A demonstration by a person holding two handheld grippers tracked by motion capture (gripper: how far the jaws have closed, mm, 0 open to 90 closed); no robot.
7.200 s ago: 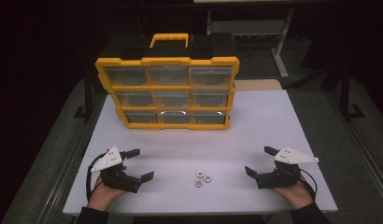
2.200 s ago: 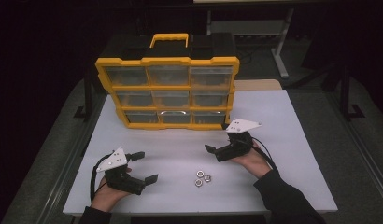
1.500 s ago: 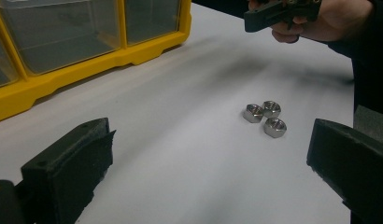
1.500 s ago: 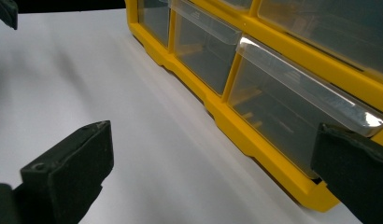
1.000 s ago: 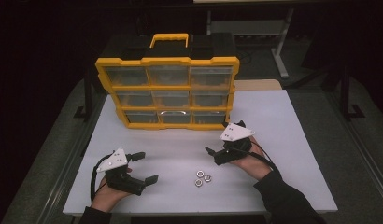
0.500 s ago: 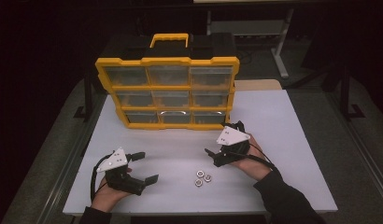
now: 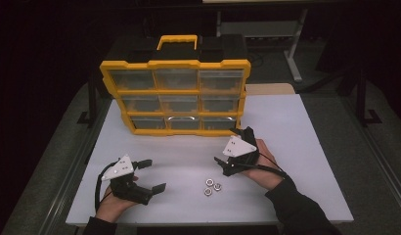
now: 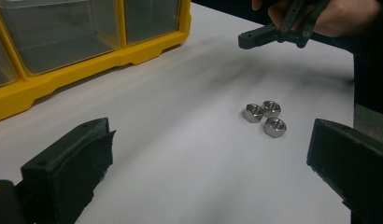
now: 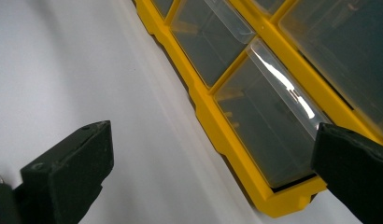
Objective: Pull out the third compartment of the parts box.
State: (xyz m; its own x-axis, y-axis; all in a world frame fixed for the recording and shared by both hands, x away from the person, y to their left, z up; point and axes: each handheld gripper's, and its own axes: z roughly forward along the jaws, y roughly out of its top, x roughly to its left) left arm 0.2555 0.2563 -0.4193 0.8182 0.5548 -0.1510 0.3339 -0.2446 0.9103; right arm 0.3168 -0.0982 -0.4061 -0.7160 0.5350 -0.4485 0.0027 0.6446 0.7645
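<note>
Yellow plastic makes the frame of a drawer box (image 7: 175, 95) that stands at the back of a white table (image 7: 306, 147) in the high view. It has three rows of see-through drawers and a yellow handle (image 7: 177, 41) on top. Three small metal nuts (image 7: 212, 185) lie close together on the table, near the front. The left gripper (image 7: 150, 175) sits at the front left, held by a hand (image 7: 110, 205), with its jaws wide apart and nothing in them. The right gripper (image 7: 230, 149) is held by the other hand (image 7: 262, 164) just in front of the box's bottom right corner, up and right of the nuts. Its jaws are apart too.

From the left gripper view, the two black jaws stand far apart over bare table. The nuts (image 8: 264, 116) lie ahead, two touching and one just beside them. The box (image 8: 91, 51) is at the top left, and the right gripper (image 8: 278, 32) hangs over the table at the top.

From the right gripper view, the jaws are spread wide with nothing between them. The box (image 9: 227, 135) runs slantwise across, and its bottom drawers (image 9: 269, 121) are close in front.
</note>
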